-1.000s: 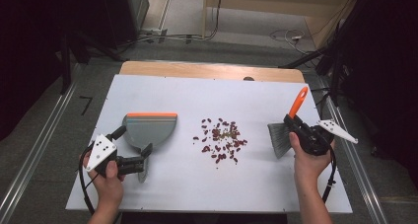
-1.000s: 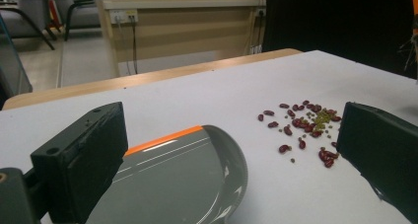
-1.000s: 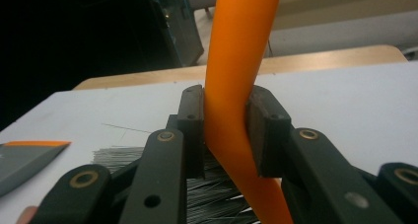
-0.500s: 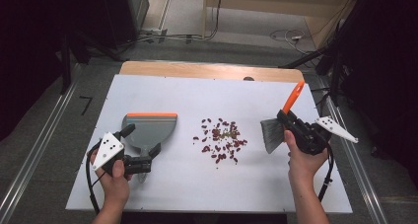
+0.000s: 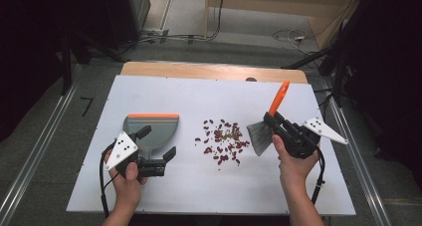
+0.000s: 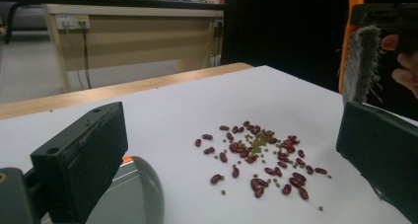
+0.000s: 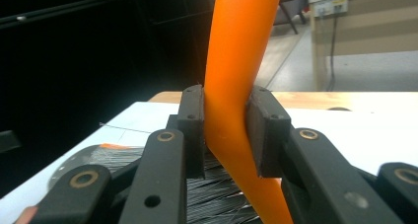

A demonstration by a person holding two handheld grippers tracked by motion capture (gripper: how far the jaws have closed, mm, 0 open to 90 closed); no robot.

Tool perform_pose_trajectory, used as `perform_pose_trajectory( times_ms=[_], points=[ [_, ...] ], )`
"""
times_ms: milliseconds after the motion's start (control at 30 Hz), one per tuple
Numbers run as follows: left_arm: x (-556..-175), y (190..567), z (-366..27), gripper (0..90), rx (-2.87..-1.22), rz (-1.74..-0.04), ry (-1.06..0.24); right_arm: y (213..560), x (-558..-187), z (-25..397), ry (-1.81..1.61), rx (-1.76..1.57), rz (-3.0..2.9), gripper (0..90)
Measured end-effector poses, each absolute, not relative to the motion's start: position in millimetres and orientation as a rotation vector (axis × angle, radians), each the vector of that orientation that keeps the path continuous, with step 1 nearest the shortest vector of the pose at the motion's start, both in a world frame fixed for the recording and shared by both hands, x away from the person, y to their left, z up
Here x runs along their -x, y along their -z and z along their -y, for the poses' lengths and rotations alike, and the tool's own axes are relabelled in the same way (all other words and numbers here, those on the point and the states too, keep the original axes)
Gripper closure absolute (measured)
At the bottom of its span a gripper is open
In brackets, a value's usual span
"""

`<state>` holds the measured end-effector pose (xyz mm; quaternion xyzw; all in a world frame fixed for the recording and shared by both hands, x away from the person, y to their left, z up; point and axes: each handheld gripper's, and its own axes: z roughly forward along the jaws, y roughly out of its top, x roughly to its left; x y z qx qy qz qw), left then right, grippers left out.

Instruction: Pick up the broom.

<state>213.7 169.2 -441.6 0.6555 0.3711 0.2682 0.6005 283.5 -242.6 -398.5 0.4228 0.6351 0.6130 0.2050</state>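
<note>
**Inspector:** White tabletop (image 5: 164,196) occupies the centre of the high view, with a strip of bare wood along its far edge. Dark floor, metal rails and cables surround it, and a pale wooden bench stands at the top of the frame.

**Assistant:** Starting from the left?

**Inspector:** Lower left: the left gripper (image 5: 158,159), held in the person's left hand (image 5: 124,178). Its jaws stand wide apart with nothing between them, confirmed in the left gripper view. Just above it lies a grey dustpan (image 5: 152,131) with an orange rim, flat on the table, mouth toward the upper edge of the frame. Whether the gripper touches the pan I cannot tell.

**Assistant:** And the centre?

**Inspector:** A loose scatter of red beans (image 5: 223,142), with smaller greenish grains mixed in. I judge them light, hard and prone to roll; better swept than pinched.

**Assistant:** The right side?

**Inspector:** The right gripper (image 7: 224,130) is clamped on the orange handle of a brush (image 5: 260,136), low on the handle, near the head. Its grey bristles hang just right of the beans, close to the table. I judge the handle stiff and smooth, and the bristles soft. Holding near the head should give firm control.
</note>
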Motion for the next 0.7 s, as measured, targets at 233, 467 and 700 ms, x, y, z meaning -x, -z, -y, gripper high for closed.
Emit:
perform_pose_trajectory(
  times_ms=[233,467,700],
  points=[
    [-213,440,-152,0.0,-1.539,-0.841,-0.592,397,-276,222,-1.736,-1.133,-1.813,69.0],
    [-212,441,-138,0.0,-1.566,-0.816,-0.552,396,-269,205,-1.756,-1.090,-1.847,69.1],
    [-211,441,-121,0.0,-1.585,-0.789,-0.502,398,-263,190,-1.763,-1.055,-1.877,69.1]
  ],
)
